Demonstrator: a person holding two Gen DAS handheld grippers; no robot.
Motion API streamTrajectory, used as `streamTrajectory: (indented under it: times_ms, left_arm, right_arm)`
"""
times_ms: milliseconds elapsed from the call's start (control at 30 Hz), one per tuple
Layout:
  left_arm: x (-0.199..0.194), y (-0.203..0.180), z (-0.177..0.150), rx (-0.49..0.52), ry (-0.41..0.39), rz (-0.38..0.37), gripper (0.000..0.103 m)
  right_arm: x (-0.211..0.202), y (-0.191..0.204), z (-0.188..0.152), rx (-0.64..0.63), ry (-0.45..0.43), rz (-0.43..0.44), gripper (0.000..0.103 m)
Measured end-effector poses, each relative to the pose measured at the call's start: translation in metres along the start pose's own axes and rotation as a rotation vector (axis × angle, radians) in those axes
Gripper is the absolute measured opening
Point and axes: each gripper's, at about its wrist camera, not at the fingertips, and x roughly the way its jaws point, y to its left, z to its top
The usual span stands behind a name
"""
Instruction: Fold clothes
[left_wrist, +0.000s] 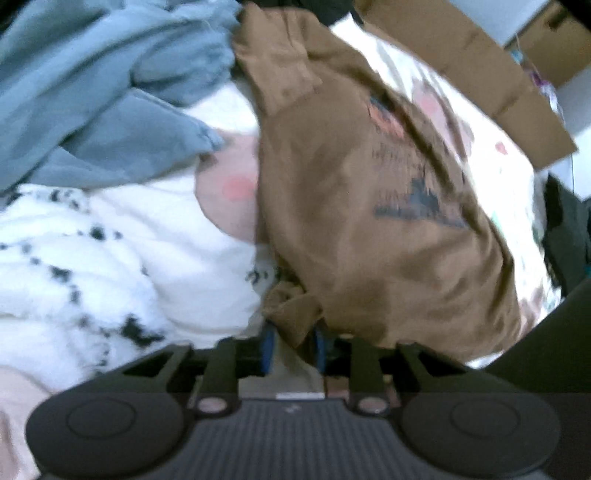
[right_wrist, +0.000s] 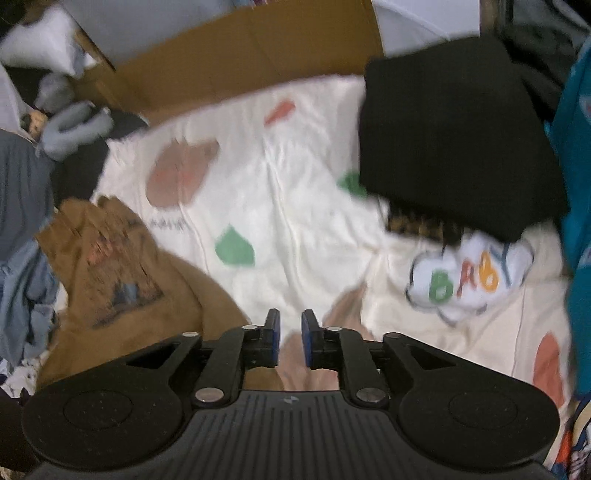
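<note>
A brown T-shirt (left_wrist: 369, 229) with a dark printed graphic lies bunched on a cream bedsheet (left_wrist: 491, 155). My left gripper (left_wrist: 293, 341) is shut on a fold of its near edge, and the cloth hangs between the blue pads (left_wrist: 268, 343). In the right wrist view the same brown T-shirt (right_wrist: 122, 273) lies at the left. My right gripper (right_wrist: 290, 332) hovers over the cream bedsheet (right_wrist: 295, 206) just right of the shirt. Its fingers stand a narrow gap apart with nothing between them.
A blue-grey garment (left_wrist: 96, 92) and a white black-speckled fabric (left_wrist: 74, 280) are piled left of the shirt. A folded black garment (right_wrist: 458, 147) rests at the sheet's far right, with a teal garment (right_wrist: 576, 184) beside it. Cardboard (right_wrist: 240, 62) lies beyond the sheet.
</note>
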Motion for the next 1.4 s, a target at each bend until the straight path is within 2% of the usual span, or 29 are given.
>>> streamTrajectory:
  times_ms: [100,167,200,367,467,567,733,800,967,1133,1300,1400]
  left_arm:
    - [-0.020,0.001,0.010,-0.001,-0.045,0.009,0.036]
    - [-0.036,0.001,0.023,0.008,-0.084,0.023,0.053]
    - [-0.043,0.000,0.029,0.010,-0.102,0.028,0.055]
    - [-0.072,-0.002,0.057,0.028,-0.179,0.051,0.061]
    - [-0.088,-0.001,0.071,0.046,-0.216,0.056,0.067]
    - [-0.100,0.000,0.084,0.058,-0.245,0.069,0.069]
    - [-0.112,0.001,0.107,0.058,-0.270,0.067,0.069]
    - [-0.115,0.001,0.118,0.062,-0.278,0.074,0.069]
    - [-0.120,-0.003,0.149,0.080,-0.303,0.092,0.071]
    - [-0.118,-0.017,0.186,0.113,-0.323,0.102,0.072]
    - [-0.109,-0.034,0.224,0.144,-0.331,0.086,0.072]
    - [-0.099,-0.046,0.247,0.174,-0.324,0.085,0.077]
  right_arm:
    - [-0.017,0.012,0.020,-0.045,-0.043,0.010,0.032]
    - [-0.028,0.023,0.036,-0.074,-0.068,0.020,0.037]
    - [-0.033,0.029,0.044,-0.085,-0.079,0.026,0.040]
    - [-0.057,0.062,0.083,-0.177,-0.129,0.034,0.048]
    - [-0.068,0.088,0.106,-0.294,-0.132,0.032,0.052]
    - [-0.075,0.113,0.126,-0.399,-0.113,0.011,0.059]
    - [-0.082,0.153,0.153,-0.505,-0.070,0.012,0.059]
    - [-0.085,0.170,0.161,-0.534,-0.068,0.025,0.066]
    - [-0.076,0.198,0.167,-0.529,-0.089,0.028,0.067]
    - [-0.050,0.213,0.160,-0.456,-0.080,0.044,0.067]
    - [-0.021,0.220,0.154,-0.335,-0.041,0.058,0.067]
    - [-0.001,0.226,0.146,-0.334,-0.012,0.098,0.067]
